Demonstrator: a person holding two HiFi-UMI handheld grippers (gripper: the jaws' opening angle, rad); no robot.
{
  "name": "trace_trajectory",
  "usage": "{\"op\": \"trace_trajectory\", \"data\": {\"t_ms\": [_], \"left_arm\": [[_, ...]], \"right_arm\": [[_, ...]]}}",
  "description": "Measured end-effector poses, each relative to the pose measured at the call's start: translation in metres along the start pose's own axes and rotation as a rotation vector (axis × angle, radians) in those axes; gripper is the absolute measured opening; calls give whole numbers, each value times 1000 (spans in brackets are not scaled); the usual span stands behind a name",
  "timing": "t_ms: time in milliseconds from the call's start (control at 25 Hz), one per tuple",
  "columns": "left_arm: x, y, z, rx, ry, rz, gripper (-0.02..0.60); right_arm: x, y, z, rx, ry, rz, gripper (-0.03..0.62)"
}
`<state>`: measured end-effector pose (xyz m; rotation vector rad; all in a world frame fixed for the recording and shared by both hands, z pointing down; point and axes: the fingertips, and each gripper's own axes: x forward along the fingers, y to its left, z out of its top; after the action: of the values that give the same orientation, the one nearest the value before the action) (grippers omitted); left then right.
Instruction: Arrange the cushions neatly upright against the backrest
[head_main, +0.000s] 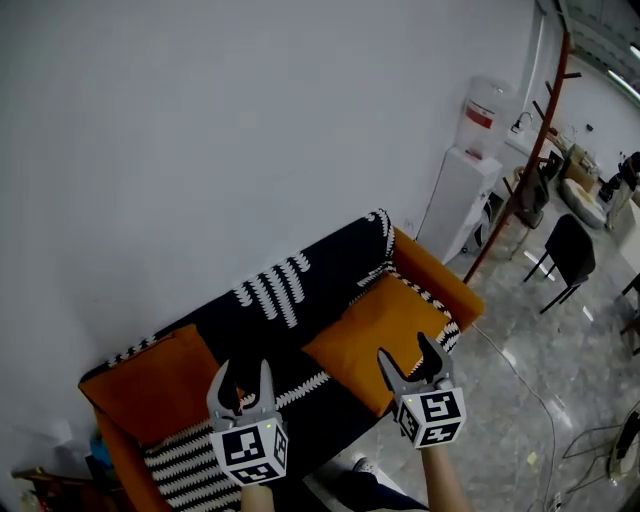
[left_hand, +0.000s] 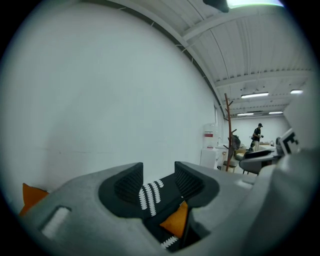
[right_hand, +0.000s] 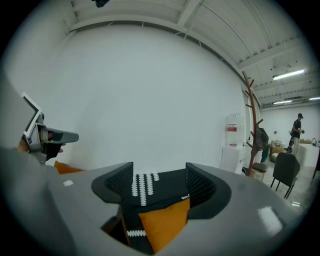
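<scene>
An orange sofa (head_main: 440, 280) stands against the white wall, draped with a black throw (head_main: 300, 290) with white marks. One orange cushion (head_main: 385, 335) lies tilted on the right of the seat. A second orange cushion (head_main: 160, 385) leans at the left end, with a black-and-white striped cushion (head_main: 185, 460) in front of it. My left gripper (head_main: 243, 372) hovers open before the seat's middle, holding nothing. My right gripper (head_main: 407, 352) is open and empty in front of the right cushion. The right gripper view frames that orange cushion (right_hand: 162, 222) between the jaws. The left gripper view shows the throw (left_hand: 150, 195).
A water dispenser (head_main: 470, 190) stands right of the sofa, with a wooden coat rack (head_main: 520, 150) and dark chairs (head_main: 565, 250) beyond it. A cable runs over the glossy floor (head_main: 520, 400). A person (right_hand: 296, 131) stands far off at the right.
</scene>
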<state>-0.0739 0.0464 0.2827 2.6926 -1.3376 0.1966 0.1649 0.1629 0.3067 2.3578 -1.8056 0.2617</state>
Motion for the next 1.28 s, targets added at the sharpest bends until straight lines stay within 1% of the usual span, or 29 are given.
{"op": "trace_trajectory", "data": {"t_ms": [160, 320, 520, 800, 1040, 1280], "left_arm": [[-1, -59, -2, 5, 5, -8, 199], [4, -99, -2, 27, 15, -30, 199], [16, -129, -5, 49, 37, -47, 199], [51, -171, -19, 32, 82, -104, 199], [102, -197, -23, 17, 91, -139, 199], [169, -210, -27, 4, 112, -127, 199]], "right_arm": [[-22, -63, -5, 17, -3, -24, 334], [-35, -103, -10, 42, -7, -51, 341], [-41, -136, -17, 74, -4, -64, 342], [-38, -174, -26, 103, 9, -99, 345], [-7, -208, -33, 99, 37, -118, 347], [53, -247, -31, 85, 66, -100, 347]]}}
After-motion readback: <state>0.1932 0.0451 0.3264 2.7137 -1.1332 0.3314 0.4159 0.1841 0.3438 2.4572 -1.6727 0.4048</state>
